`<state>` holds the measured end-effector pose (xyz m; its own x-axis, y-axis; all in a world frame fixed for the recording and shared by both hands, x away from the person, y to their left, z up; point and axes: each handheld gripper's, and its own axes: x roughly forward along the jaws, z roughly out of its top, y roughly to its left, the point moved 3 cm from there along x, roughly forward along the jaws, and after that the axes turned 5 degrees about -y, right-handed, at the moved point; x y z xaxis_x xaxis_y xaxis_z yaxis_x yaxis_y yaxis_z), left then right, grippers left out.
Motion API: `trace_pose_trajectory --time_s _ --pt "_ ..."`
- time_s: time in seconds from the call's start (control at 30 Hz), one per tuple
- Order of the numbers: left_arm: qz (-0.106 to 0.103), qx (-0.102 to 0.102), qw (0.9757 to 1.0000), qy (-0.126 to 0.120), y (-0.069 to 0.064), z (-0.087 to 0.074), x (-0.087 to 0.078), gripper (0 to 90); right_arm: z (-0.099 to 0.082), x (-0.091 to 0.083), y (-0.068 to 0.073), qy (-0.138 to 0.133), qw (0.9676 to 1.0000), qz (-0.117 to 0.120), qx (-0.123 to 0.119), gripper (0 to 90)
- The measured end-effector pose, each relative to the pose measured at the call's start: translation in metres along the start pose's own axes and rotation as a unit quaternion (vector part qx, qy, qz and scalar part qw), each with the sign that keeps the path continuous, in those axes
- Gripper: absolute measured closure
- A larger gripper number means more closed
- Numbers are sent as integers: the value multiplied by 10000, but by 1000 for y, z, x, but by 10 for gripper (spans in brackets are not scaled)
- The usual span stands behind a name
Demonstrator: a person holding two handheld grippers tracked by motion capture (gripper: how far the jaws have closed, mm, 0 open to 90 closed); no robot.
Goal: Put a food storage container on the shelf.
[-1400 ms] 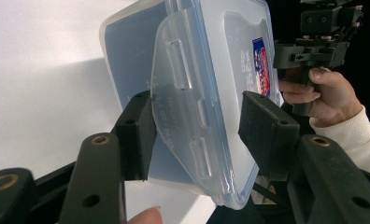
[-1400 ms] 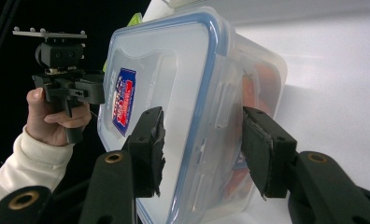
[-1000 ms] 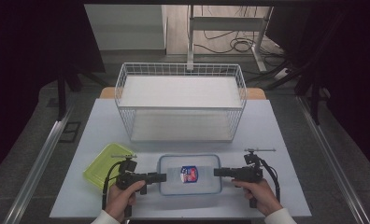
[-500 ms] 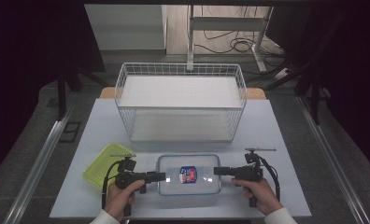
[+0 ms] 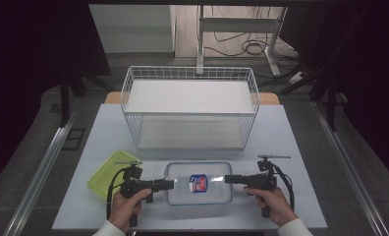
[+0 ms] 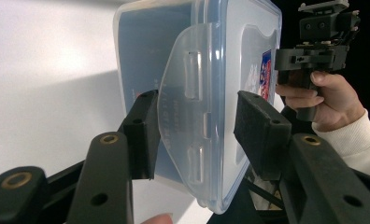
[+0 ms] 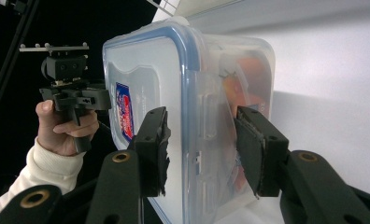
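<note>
A clear plastic box (image 5: 198, 169) with a blue-rimmed lid and a red-and-blue label lies at the table's near edge. My left gripper (image 5: 172, 184) is at its left end and my right gripper (image 5: 227, 179) at its right end. In the left gripper view the box's (image 6: 230, 56) clear latch flap (image 6: 188, 93) stands between my left gripper's (image 6: 197, 135) jaws; one pad (image 6: 143, 130) is against it and the other stays clear. The right gripper's (image 7: 202, 149) jaws straddle the box's (image 7: 145, 60) other end, with a gap at the lid side.
A large white wire basket (image 5: 190, 73) stands behind the box across the middle of the pale table (image 5: 291, 132). A yellow-green lid (image 5: 109, 172) lies flat at the near left, beside my left hand. Dark floor and table legs lie beyond.
</note>
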<state>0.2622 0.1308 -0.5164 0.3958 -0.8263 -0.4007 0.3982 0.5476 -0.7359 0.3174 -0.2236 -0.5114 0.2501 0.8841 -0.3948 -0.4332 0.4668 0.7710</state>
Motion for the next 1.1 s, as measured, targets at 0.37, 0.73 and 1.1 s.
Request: trace_pose_trajectory --time_s 0.37,0.73,1.1 --pt "-45 93 9999 -33 -13 14 -5 519 10 -7 9 -79 9999 57 -57 554" --pt "-103 341 9991 -215 -48 53 -27 522 46 -26 52 -264 9987 56 -422 554" --pt "-137 510 9979 -372 -71 101 -47 524 92 -33 91 -393 9968 61 -697 553"
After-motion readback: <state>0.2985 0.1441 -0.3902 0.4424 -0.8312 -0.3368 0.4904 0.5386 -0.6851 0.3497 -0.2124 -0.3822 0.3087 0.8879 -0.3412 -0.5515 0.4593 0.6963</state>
